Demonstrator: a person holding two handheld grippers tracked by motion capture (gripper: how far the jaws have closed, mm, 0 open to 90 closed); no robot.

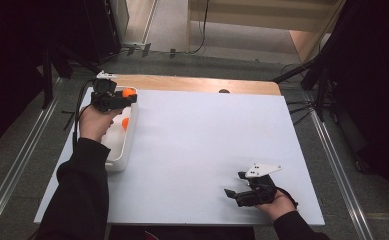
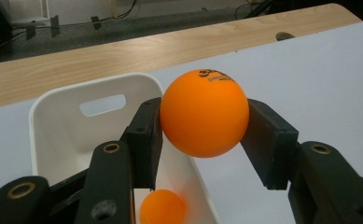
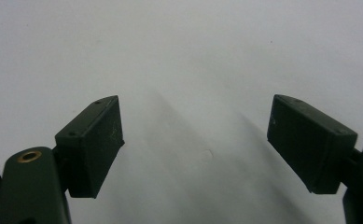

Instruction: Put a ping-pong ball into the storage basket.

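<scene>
The left gripper (image 2: 202,133) is clamped on a smooth orange plastic table-tennis ball (image 2: 204,113), 1 jaw on each side of it, and holds it up over the far right rim of the white rectangular plastic bin (image 1: 123,156) at the counter's (image 1: 207,150) left edge. A 2nd orange ball (image 2: 163,208) lies inside the bin, below and slightly nearer than the held one. The open white surface lies to the ball's right, the bin's hollow to its left and beneath. The right gripper (image 1: 236,185) rests well apart near the front right, jaws spread wide with nothing between.
</scene>
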